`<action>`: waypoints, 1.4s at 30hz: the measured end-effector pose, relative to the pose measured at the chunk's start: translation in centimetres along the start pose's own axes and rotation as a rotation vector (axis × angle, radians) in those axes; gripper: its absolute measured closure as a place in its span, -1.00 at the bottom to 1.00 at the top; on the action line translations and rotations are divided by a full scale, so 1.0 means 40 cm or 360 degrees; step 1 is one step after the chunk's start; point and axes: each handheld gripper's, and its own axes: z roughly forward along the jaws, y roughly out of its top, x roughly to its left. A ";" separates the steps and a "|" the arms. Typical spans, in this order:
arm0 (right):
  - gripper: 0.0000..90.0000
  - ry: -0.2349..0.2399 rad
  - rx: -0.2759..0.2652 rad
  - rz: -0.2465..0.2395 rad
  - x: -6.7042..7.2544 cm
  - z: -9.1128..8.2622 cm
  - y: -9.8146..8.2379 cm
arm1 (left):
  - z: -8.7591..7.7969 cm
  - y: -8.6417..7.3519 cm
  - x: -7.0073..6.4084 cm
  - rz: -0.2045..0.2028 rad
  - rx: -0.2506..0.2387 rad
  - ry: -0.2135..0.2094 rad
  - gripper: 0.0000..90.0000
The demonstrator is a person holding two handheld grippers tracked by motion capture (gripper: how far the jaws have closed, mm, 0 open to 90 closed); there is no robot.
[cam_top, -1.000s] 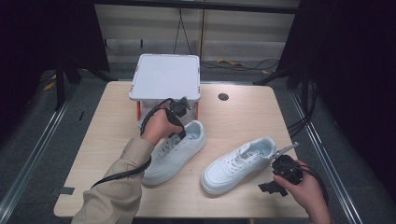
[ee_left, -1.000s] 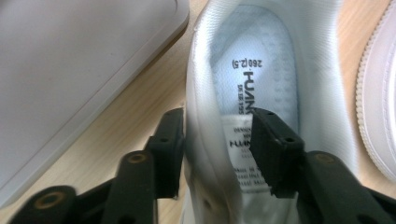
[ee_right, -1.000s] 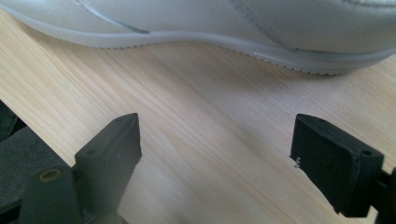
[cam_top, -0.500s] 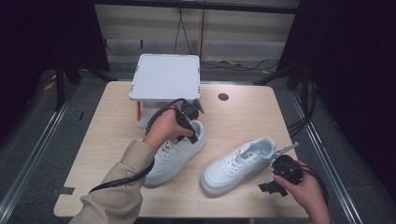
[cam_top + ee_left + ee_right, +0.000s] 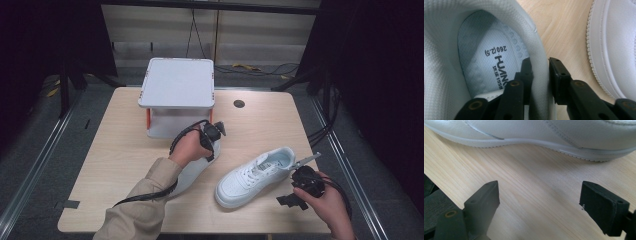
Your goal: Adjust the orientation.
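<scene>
Sitting on the table (image 5: 125, 150) in front of the white box (image 5: 176, 95): 2 white sneakers. Left gripper (image 5: 539, 67), having just been closing, pinching the left sneaker's (image 5: 192, 172) heel collar (image 5: 541, 75), ready for lifting. Right gripper (image 5: 539, 202) gaping, waiting near the right sneaker (image 5: 255, 175). Insole print (image 5: 499, 67) showing through the left gripper view.

A pale wooden surface (image 5: 125, 135) carries three things. At the far side, left of the middle, a white lidded box (image 5: 177, 95) stands on it. Near the middle lies a left white sneaker (image 5: 192, 172), partly covered by a sleeve. Just right of it lies a right white sneaker (image 5: 255, 176), toe toward the near edge. A dark round hole (image 5: 239, 104) sits right of the box.
</scene>
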 end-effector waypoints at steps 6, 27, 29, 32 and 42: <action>-0.65 0.0006 0.0010 -0.0002 0.001 0.005 0.001 | -0.025 -0.007 -0.028 0.0156 0.0079 0.0031 0.81; -0.65 0.0005 -0.0020 -0.0036 0.013 -0.001 0.011 | -0.020 -0.046 -0.058 0.0218 0.0045 -0.0137 0.50; -0.65 0.0002 -0.0017 -0.0037 0.013 0.000 0.011 | -0.021 -0.046 -0.059 0.0185 0.0028 -0.0139 0.47; -0.65 0.0005 -0.0009 -0.0042 0.013 0.005 0.013 | -0.026 -0.036 -0.066 0.0149 -0.0037 -0.0120 0.19; -0.65 0.0007 -0.0004 -0.0040 0.012 0.009 0.013 | -0.016 0.037 -0.094 0.0081 -0.0173 -0.0096 0.10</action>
